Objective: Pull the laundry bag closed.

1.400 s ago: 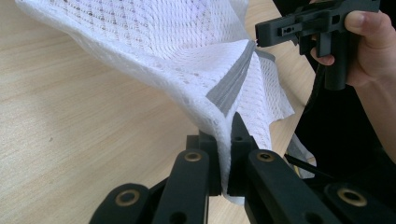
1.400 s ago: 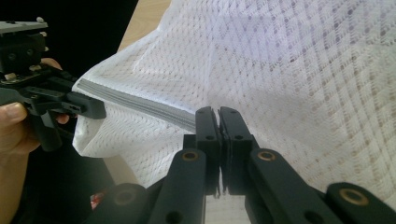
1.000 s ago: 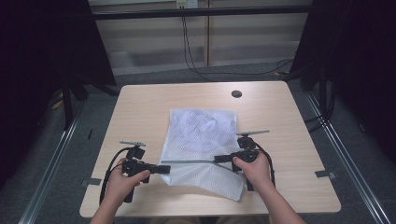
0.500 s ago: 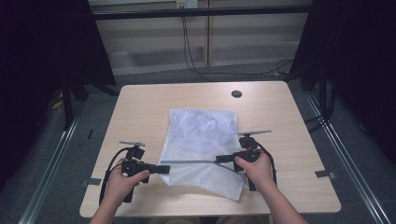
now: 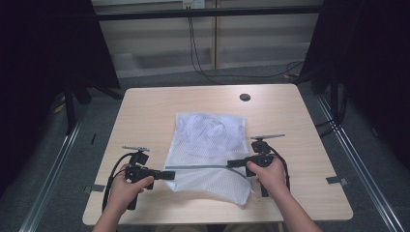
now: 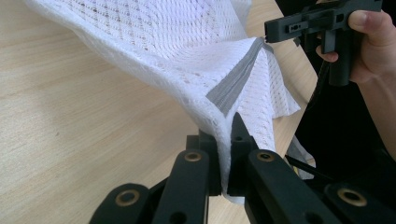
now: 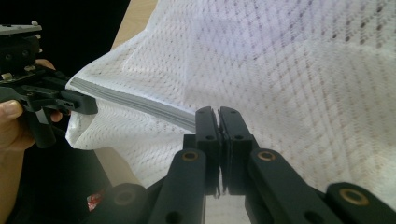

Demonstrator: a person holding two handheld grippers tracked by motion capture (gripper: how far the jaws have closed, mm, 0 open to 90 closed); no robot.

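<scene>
Stretching across the near half of the wooden table (image 5: 145, 111), a white mesh bag (image 5: 208, 137) is held taut along its grey zipper strip (image 5: 198, 167), which is pinched at one end by the left gripper (image 5: 169, 174) and at the other by the right gripper (image 5: 231, 164), both clamped tight on it.

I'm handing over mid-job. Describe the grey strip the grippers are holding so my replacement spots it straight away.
On the pale wooden table lies a white mesh bag, the one cloth item there. Near the edge closest to the person, a narrow grey strip runs straight across it, pulled taut between the left gripper and the right gripper, each shut on one end. It is the bag's single flat grey band against white netting.
</scene>
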